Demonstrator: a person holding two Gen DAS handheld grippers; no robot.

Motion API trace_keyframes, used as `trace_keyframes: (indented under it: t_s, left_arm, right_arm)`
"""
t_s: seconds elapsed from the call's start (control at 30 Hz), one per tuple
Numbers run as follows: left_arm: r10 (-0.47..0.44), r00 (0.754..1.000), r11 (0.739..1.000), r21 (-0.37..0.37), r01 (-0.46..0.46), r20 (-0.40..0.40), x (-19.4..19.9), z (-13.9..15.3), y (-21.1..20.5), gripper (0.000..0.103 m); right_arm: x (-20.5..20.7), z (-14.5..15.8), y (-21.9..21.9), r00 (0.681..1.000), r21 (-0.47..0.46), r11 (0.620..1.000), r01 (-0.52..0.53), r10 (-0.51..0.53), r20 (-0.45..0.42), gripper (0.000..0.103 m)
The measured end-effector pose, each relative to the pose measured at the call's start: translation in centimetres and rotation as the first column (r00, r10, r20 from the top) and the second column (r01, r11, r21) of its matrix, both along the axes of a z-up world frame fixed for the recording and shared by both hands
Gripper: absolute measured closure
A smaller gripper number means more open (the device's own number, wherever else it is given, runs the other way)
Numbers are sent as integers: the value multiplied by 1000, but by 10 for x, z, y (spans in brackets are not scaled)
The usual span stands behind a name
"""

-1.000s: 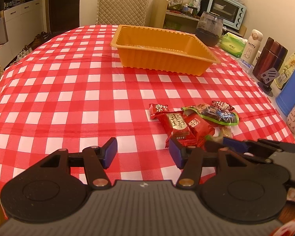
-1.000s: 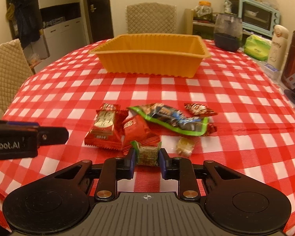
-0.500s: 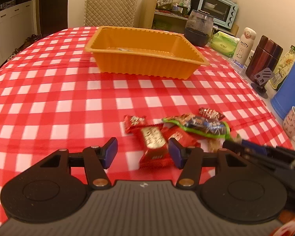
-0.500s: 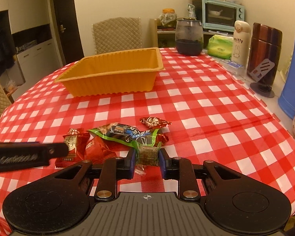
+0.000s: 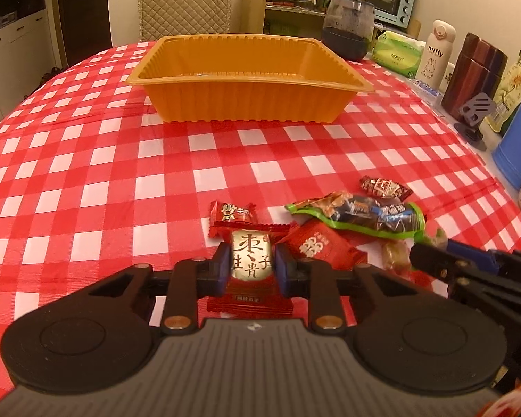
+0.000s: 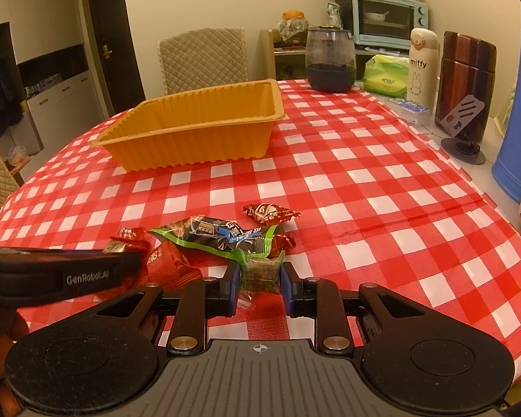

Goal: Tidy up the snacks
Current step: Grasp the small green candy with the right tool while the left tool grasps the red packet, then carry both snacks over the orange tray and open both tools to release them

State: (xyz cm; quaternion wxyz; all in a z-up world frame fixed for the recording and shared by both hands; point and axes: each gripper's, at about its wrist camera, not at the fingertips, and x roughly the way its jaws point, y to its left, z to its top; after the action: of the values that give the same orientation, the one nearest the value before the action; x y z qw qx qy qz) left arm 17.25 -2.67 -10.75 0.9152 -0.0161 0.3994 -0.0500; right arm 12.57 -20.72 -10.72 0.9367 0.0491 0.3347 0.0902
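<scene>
Left gripper point(image 5: 253, 267) jaws closing on red date packet point(image 5: 250, 271); right gripper point(image 6: 259, 283) jaws pinch green candy point(image 6: 261, 271). Orange tray point(image 5: 246, 104) apparently empty; remaining snacks point(image 5: 357, 215) await on tabletop point(image 5: 121, 173).

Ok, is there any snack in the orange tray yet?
No: in the left wrist view the orange tray shows a bare bottom, and the snack packets lie on the checked tablecloth.

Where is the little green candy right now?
In the right wrist view, the green candy sits low centre, pinched in the right hand-held gripper, just below the green-edged packet.
</scene>
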Motion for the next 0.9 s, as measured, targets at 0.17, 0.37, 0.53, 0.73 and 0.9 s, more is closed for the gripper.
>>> trace_keyframes:
  t_s: [0.17,0.37,0.53,0.73,0.9]
  left_arm:
    - [-12,1000,1000,15,12,5,-7,5,5,81]
    - [-15,1000,1000,24,14,21,-14,21,15,81]
    - [-18,999,1000,18,18,36,-12,37,24,81]
    - [-37,997,999,24,36,74,4,61,33,81]
    - [-59,992,998,27,57,111,27,79,37,81]
  right_arm:
    - [0,1,1,1000,3,1000,-1,1,2,78]
    - [-1,6,4,1000,7,1000,-14,14,17,78]
    - [2,17,9,999,19,999,-40,39,30,78]
    - [16,38,11,997,35,998,-53,51,66,78]
    - [40,55,12,994,36,998,-54,50,95,78]
